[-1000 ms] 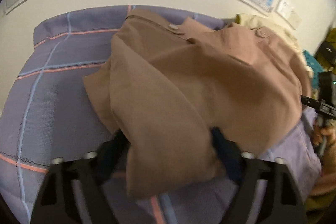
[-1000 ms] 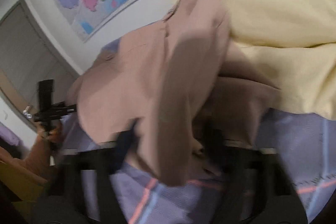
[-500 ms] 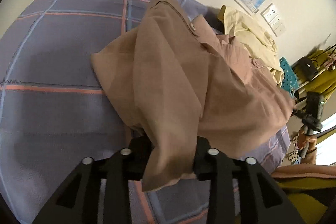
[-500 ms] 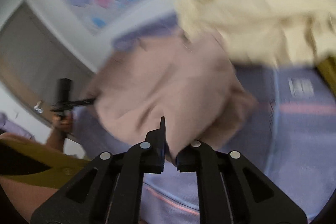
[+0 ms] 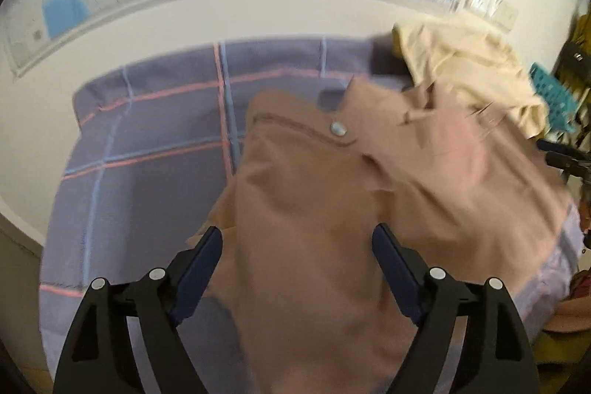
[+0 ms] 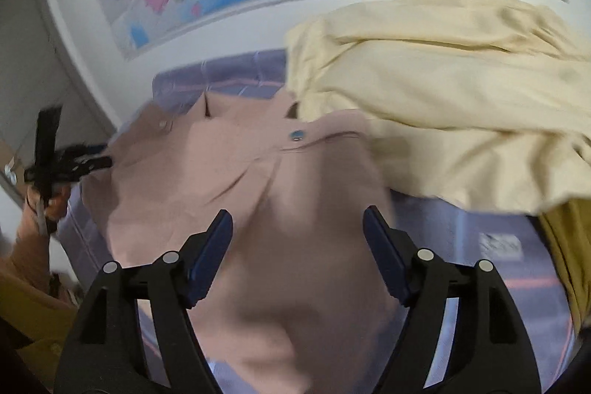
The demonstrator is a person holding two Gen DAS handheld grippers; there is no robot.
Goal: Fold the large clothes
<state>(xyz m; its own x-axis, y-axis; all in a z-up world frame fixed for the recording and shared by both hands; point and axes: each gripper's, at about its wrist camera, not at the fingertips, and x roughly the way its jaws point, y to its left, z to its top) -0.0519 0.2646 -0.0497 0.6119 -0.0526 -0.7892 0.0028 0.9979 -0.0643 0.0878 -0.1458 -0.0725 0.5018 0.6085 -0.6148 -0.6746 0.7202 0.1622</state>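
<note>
Both grippers have just opened, releasing the dusty-pink buttoned cotton shirt (image 5: 332, 209).
Left gripper (image 5: 297, 246) and right gripper (image 6: 297, 228) stand spread, pads clear; shirt lies on purple plaid bedsheet (image 5: 155, 135), beside crumpled cream garment (image 6: 443, 91).

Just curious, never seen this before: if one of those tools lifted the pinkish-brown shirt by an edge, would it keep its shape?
Probably not. The pinkish-brown shirt lies in soft folds and creases on the checked sheet, so it would likely droop. It looks thin, so probably light. Its folded layers may well slide apart.
</note>
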